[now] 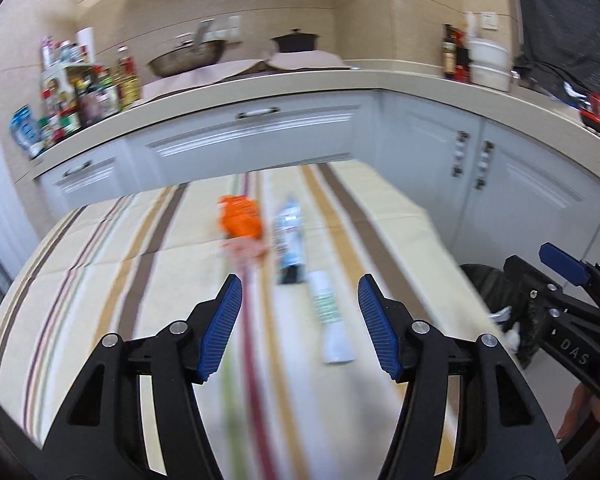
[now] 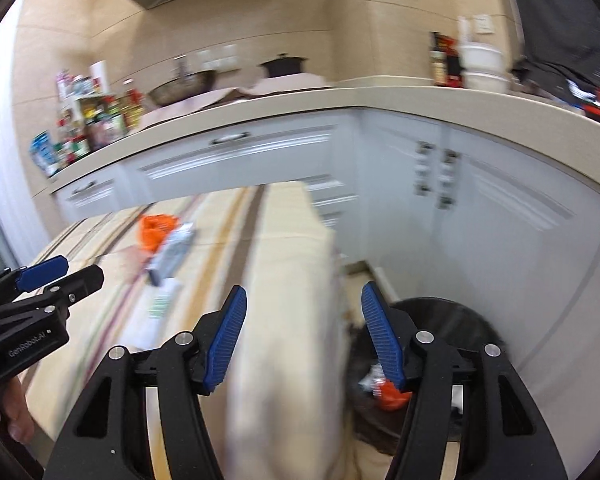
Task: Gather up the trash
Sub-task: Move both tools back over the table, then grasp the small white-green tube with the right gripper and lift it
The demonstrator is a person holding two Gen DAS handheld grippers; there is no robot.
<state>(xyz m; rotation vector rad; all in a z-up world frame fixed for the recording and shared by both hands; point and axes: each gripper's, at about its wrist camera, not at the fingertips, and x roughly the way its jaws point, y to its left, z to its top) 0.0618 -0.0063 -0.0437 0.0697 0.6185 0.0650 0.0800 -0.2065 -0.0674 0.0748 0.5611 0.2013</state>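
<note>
Several wrappers lie in a row on the striped tablecloth (image 1: 100, 264): an orange one (image 1: 239, 218), a pinkish one (image 1: 246, 252), a blue-and-white one (image 1: 289, 236) and a white one with green print (image 1: 331, 320). My left gripper (image 1: 300, 284) hangs open above the white wrapper, nothing between its pads. My right gripper (image 2: 304, 292) is open too and empty, over the table's right edge beside a black trash bin (image 2: 452, 320). The bin holds an orange scrap (image 2: 392, 394) and white bits. Each view catches the other gripper at its side: the right gripper (image 1: 526, 258), the left gripper (image 2: 84, 270).
White cabinets (image 1: 260, 140) and a beige L-shaped counter (image 1: 380, 78) stand close behind the table. Bottles and jars (image 1: 80, 96), a wok (image 1: 186, 56) and a dark pot (image 1: 296, 40) crowd the counter. The bin (image 1: 480, 280) stands on the floor between table and cabinets.
</note>
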